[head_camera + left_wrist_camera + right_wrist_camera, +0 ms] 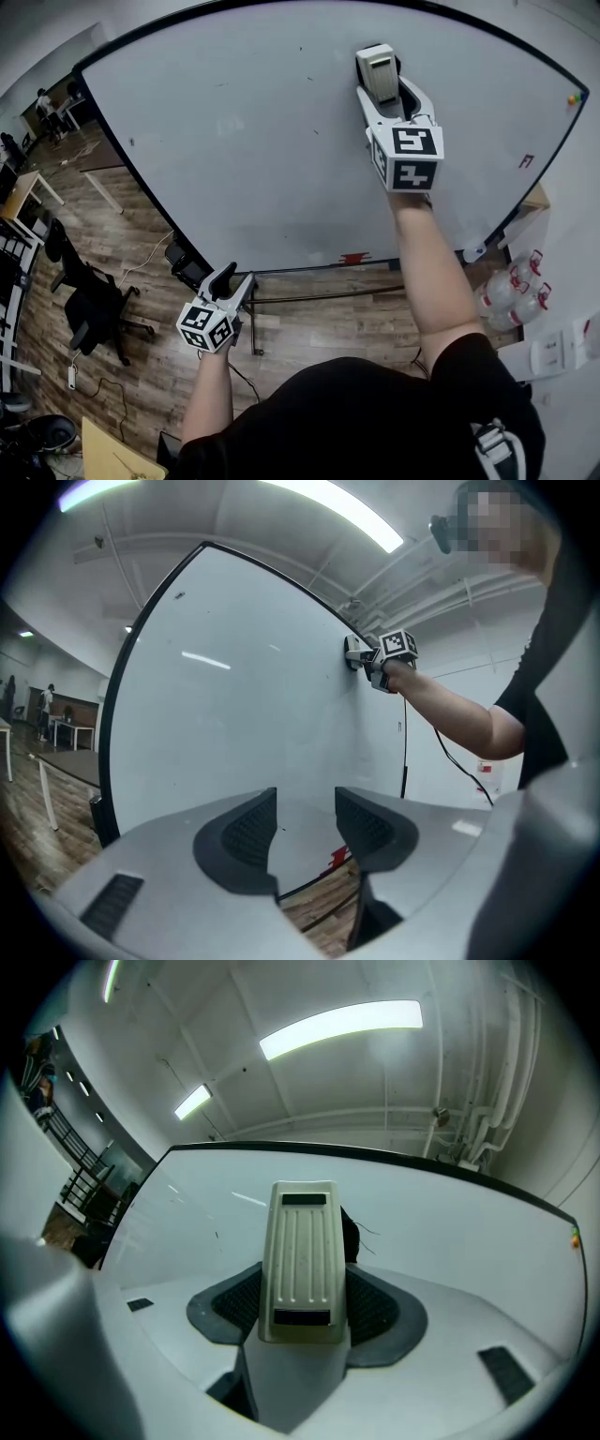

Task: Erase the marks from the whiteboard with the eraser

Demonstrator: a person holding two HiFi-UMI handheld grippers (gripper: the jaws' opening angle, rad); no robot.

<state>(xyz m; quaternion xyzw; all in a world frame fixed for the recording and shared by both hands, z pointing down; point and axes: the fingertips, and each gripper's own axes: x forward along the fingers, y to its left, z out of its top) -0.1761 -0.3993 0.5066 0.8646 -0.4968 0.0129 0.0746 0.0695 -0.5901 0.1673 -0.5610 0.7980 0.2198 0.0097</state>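
Observation:
The big whiteboard [244,122] fills the upper head view; only faint specks show on it. My right gripper [382,80] is raised against its upper part, shut on a cream ribbed eraser [379,69] whose dark felt presses on the board. In the right gripper view the eraser [301,1260] sits between the jaws, the whiteboard [469,1241] right behind it. My left gripper [232,278] hangs low, below the board's bottom edge, open and empty. The left gripper view has its pads [361,829] apart, with the whiteboard [244,714] and the right gripper [370,654] beyond.
A small red mark [526,161] sits at the board's right edge, a red piece [354,258] on its bottom rail. A black office chair [89,300] stands on the wooden floor at left. Water bottles [511,286] lie at lower right. Cables trail on the floor.

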